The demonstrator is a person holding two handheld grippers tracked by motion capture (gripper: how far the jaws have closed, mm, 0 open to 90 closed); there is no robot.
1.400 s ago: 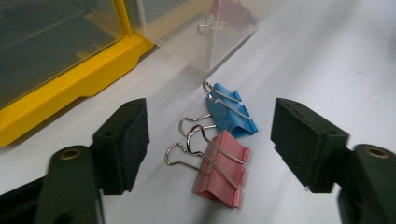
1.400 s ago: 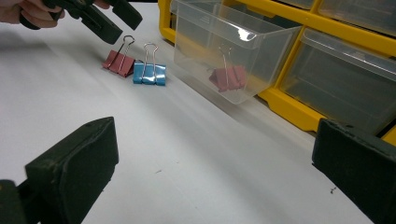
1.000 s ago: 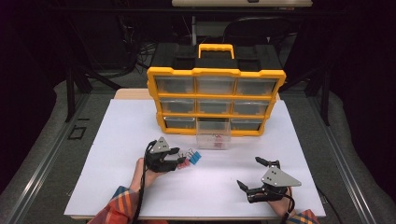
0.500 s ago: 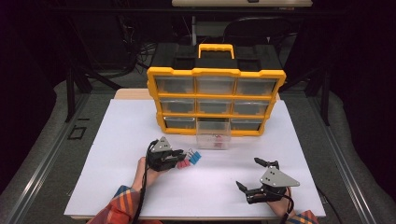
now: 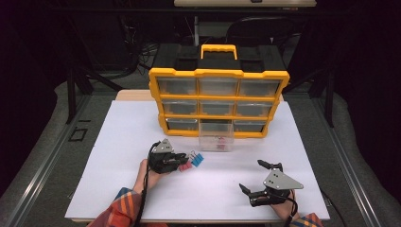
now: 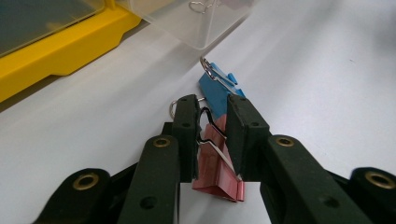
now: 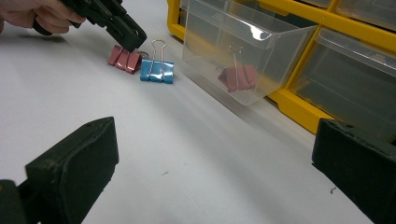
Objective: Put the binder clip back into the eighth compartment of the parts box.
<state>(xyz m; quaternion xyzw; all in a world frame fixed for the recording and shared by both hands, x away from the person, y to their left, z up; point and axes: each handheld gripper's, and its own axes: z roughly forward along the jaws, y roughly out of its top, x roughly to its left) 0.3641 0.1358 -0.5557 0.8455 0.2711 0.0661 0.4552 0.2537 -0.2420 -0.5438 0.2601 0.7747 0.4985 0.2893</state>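
Note:
On the white table a pink binder clip lies beside a blue binder clip. My left gripper has just been closing, and its pads now pinch the pink clip's wire handles. In the high view the left gripper sits left of centre, with the pink clip and blue clip at its tip. In the right gripper view the left gripper bears down on the pink clip, next to the blue clip. My right gripper rests open at the near right, jaws wide apart with nothing between them.
A yellow organizer with clear drawers stands at the back of the table. Its bottom middle drawer is pulled out onto the table, and another pink clip lies inside. The table's front edge lies just below both hands.
The left gripper's jaws have narrowed around the pink clip's handles. Neither hand has shifted, and the right gripper stays as it was.

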